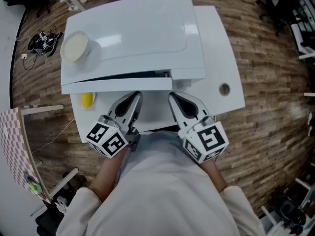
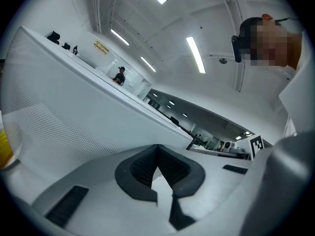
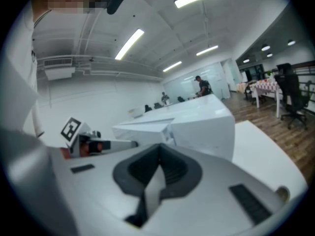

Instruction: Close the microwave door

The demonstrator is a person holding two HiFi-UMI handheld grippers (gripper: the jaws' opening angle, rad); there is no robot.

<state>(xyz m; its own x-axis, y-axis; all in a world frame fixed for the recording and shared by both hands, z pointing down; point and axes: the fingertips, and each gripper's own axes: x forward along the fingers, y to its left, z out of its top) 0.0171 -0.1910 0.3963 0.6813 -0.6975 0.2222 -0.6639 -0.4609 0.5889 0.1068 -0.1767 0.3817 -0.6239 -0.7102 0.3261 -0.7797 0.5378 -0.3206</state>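
A white microwave (image 1: 133, 33) stands on a white table (image 1: 216, 43). Its door (image 1: 118, 85) is ajar, with a dark gap along its top edge. Both grippers hover just in front of the door, close to the person's body, not touching it. My left gripper (image 1: 134, 98) is shut and empty, and so is my right gripper (image 1: 176, 98). In the left gripper view the shut jaws (image 2: 157, 149) point up past the perforated door face (image 2: 59, 117). The right gripper view has its shut jaws (image 3: 158, 149) before the microwave (image 3: 202, 122) and the ajar door (image 3: 142, 127).
A round white bowl (image 1: 75, 46) sits on top of the microwave at its left. A yellow object (image 1: 86, 100) lies on the table below the door's left end. The table has a cable hole (image 1: 224, 89) at the right. Wooden floor and office chairs surround the table.
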